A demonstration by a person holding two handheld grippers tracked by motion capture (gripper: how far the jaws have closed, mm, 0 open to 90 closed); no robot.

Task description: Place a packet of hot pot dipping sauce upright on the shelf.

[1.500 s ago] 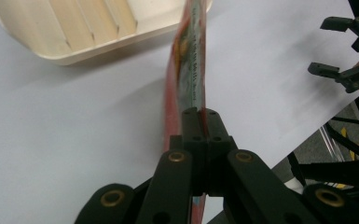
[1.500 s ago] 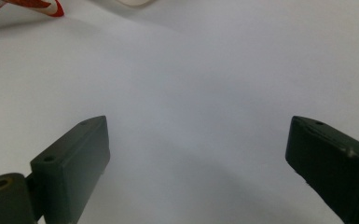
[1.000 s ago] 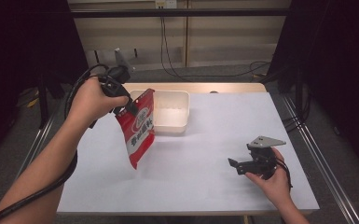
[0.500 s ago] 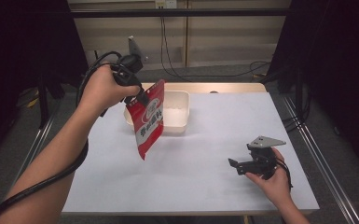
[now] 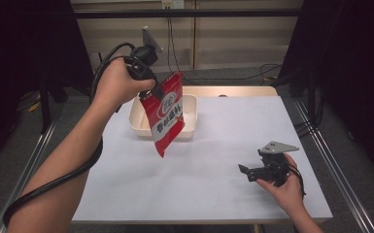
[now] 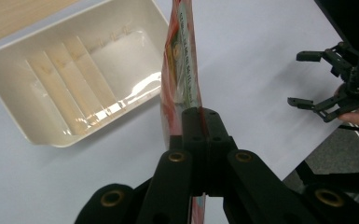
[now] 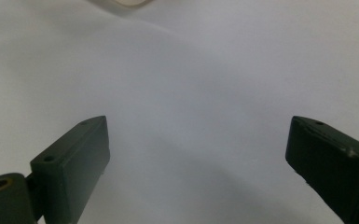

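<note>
We clamp our left gripper (image 5: pixel 161 93) tight on the red snack bag (image 5: pixel 166 115), hanging over the cream tray (image 5: pixel 190 119); our right gripper (image 5: pixel 250 171) rests wide open, holding nothing

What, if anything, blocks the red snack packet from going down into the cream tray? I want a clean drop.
Nothing visible does. The red snack packet hangs from the left gripper by the open, empty cream plastic tray.
</note>
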